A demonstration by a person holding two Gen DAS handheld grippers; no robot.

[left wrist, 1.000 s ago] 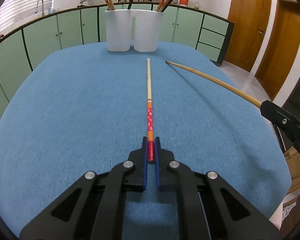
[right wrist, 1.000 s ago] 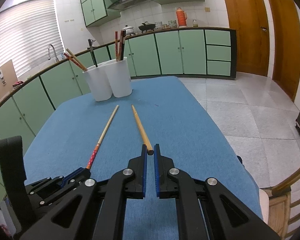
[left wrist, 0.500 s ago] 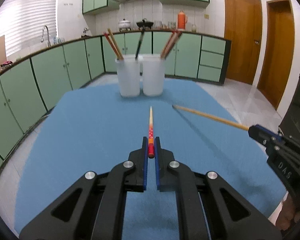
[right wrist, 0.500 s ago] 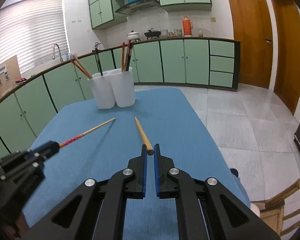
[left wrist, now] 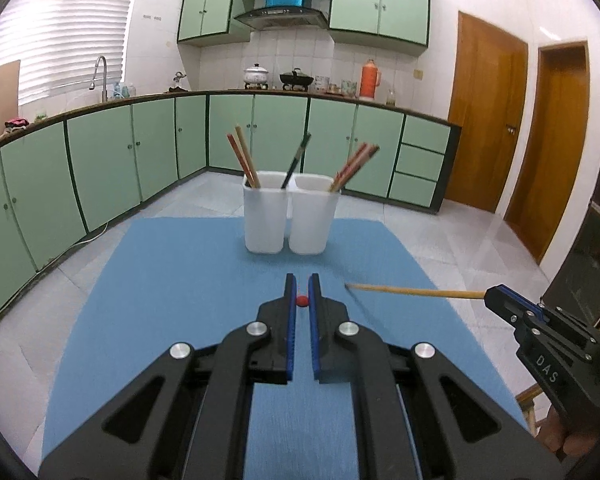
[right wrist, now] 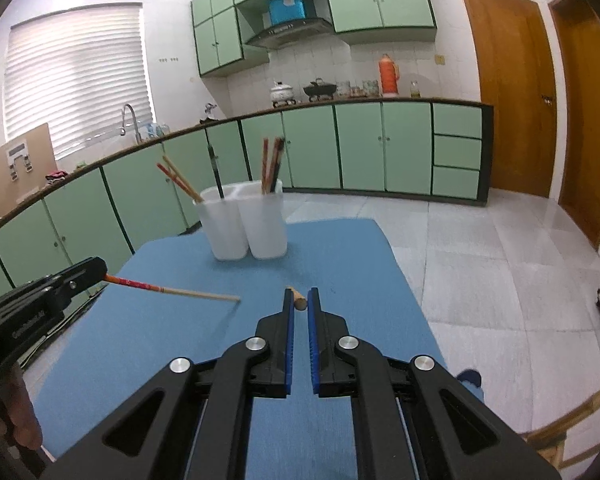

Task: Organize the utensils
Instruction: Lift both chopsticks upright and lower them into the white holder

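Note:
My left gripper (left wrist: 301, 286) is shut on a red-patterned chopstick (left wrist: 301, 301), seen end-on; its full length shows in the right wrist view (right wrist: 172, 289), held above the blue table. My right gripper (right wrist: 299, 300) is shut on a plain wooden chopstick (right wrist: 298, 298), also seen end-on; it shows in the left wrist view (left wrist: 414, 291), pointing left. Two white holders stand side by side at the table's far end: the left holder (left wrist: 265, 216) and the right holder (left wrist: 311, 218), each with chopsticks in it.
The table has a blue cloth (left wrist: 172, 280). Green kitchen cabinets (left wrist: 100, 168) run behind and to the left. A wooden chair (right wrist: 572, 436) stands at the right of the table. Wooden doors (left wrist: 488, 128) are at the far right.
Both grippers have lifted their chopsticks off the table and tilted up. The chopsticks now point level toward the holders, and the view has risen from the cloth to the kitchen.

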